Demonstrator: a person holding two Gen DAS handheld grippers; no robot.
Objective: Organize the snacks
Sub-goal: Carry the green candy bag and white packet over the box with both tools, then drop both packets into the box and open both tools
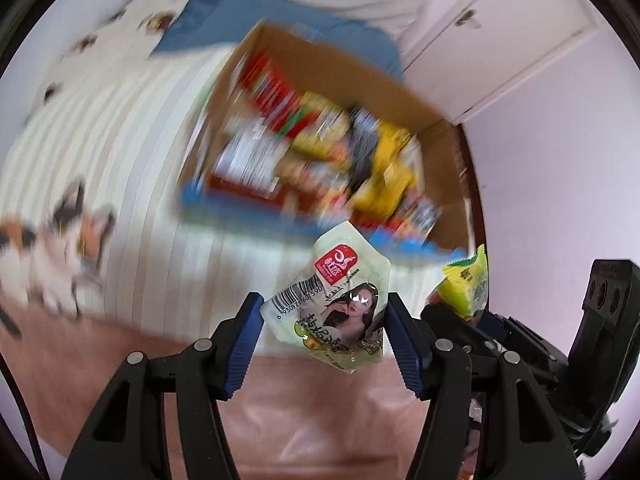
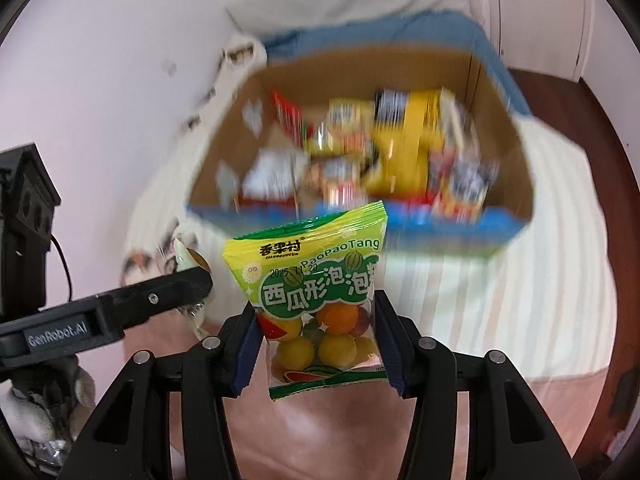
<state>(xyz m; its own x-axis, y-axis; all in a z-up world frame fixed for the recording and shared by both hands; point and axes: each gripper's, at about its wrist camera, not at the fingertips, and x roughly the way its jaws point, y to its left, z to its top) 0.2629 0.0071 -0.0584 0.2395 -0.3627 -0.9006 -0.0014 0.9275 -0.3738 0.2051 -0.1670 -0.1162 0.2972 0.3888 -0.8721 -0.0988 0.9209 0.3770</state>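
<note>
In the left wrist view, the surface is a bed (image 1: 132, 148) covered with a soft cloth of pale cream and white stripes, which turns to plain pink near the camera. A cat picture (image 1: 52, 240) is printed on it at the left. Behind the bed there is a pinkish-white wall and a cupboard door (image 1: 500, 40) with a small handle. An open cardboard box (image 1: 360, 76), brown inside and blue along its near edge, stands on the bed and is full of blurred colourful snack packets (image 1: 320, 152). The left gripper (image 1: 324, 340) has a glossy pale green pouch (image 1: 336, 304) pinched between its blue ribbed pads; the pouch is crumpled, with a barcode and a red logo. The jaws are narrow, closed around it.

In the right wrist view, the same box (image 2: 472, 236) stands ahead on the striped cloth, and a dark brown wooden bed edge (image 2: 600, 160) curves at the right. The right gripper (image 2: 316, 340) clamps a shiny green and yellow candy bag (image 2: 312, 280) with a clear window that shows round yellow and orange balls. The bag stands upright above the pink cloth, in front of the box. The black arm of the left gripper (image 2: 120, 312) shows at the left.
</note>
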